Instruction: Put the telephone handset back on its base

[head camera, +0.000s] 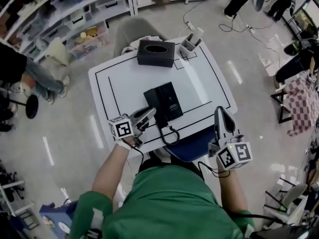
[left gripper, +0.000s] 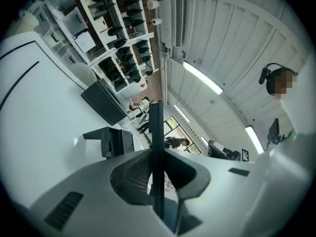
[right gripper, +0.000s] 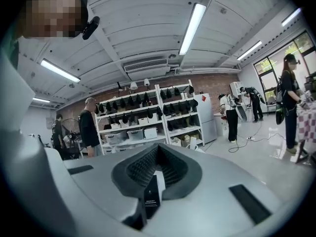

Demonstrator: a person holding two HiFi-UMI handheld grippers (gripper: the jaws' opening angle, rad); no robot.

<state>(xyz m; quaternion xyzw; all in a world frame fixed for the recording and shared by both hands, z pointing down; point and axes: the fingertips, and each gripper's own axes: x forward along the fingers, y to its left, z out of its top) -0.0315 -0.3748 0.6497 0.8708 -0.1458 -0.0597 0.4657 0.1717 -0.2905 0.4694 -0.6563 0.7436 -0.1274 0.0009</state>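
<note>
A black telephone (head camera: 166, 100) lies on the white table (head camera: 119, 83), and its handset (head camera: 152, 103) seems to rest along the base's left side. Its curly cord (head camera: 168, 135) loops over the front edge. My left gripper (head camera: 151, 112) is shut with nothing in it, its tips close to the phone's front left corner. In the left gripper view the closed jaws (left gripper: 156, 107) point level over the table, with the telephone (left gripper: 106, 142) just ahead. My right gripper (head camera: 218, 111) is shut and empty, beyond the table's front right corner; its own view (right gripper: 157, 148) faces the room.
A black tissue box (head camera: 156, 53) stands at the table's far edge, with a small white holder (head camera: 191, 44) to its right. Black lines mark the tabletop. A blue seat (head camera: 192, 148) sits under the front edge. People and shelves (right gripper: 143, 117) surround the table.
</note>
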